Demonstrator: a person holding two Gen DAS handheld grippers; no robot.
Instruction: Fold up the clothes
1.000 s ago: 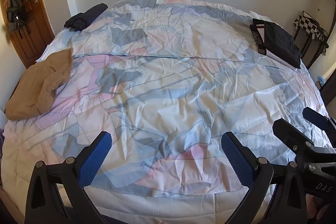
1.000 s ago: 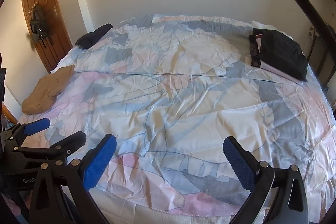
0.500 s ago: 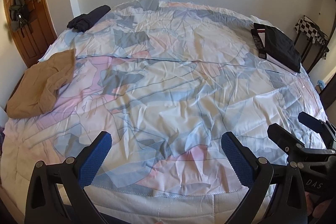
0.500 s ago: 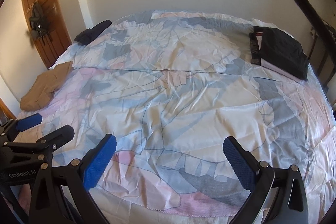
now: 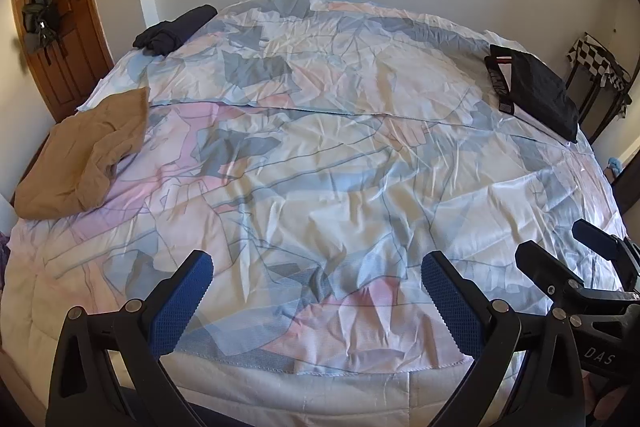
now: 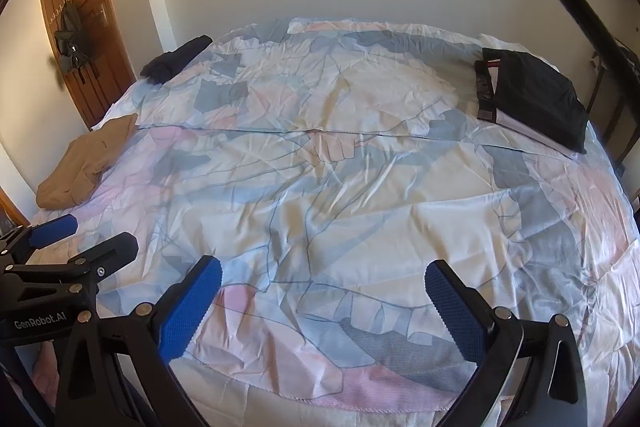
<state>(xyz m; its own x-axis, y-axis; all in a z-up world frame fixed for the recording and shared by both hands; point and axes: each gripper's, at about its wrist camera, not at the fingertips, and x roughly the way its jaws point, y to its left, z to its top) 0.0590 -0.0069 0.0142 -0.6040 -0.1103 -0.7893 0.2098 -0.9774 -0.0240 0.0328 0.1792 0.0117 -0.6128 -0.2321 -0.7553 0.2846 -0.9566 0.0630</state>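
Our left gripper [image 5: 316,291] hangs over the near edge of the bed [image 5: 320,387], its blue pads [image 5: 182,303] spread wide with nothing between them. Our right gripper [image 6: 322,301] hangs just beside it on the right, equally wide and empty. Each shows in the other's view only in part: the right one cut off at the right edge of the left view, the left one at the left edge of the right view. Below both, the handles run out of frame, and we see only a sliver of a hand [image 5: 608,403] at the bottom right of the left view.

The wrinkled sheet [image 5: 340,155] with pale blue, pink and grey patches covers the bed; its near hem lies under the pads.

At the left edge sits a crumpled tan garment [image 5: 84,159], well apart from the grippers. At the far left lies a dark garment [image 5: 176,31], bunched so we cannot tell what kind it is. At the far right rests a folded black garment [image 6: 536,95] with a printed waistband whose lettering is too small to read.

A wooden door [image 6: 76,39] stands far left with a dark bag [image 6: 74,43] hanging on it. A checkered cloth [image 5: 600,61] drapes over a stand at the right, half cut off.
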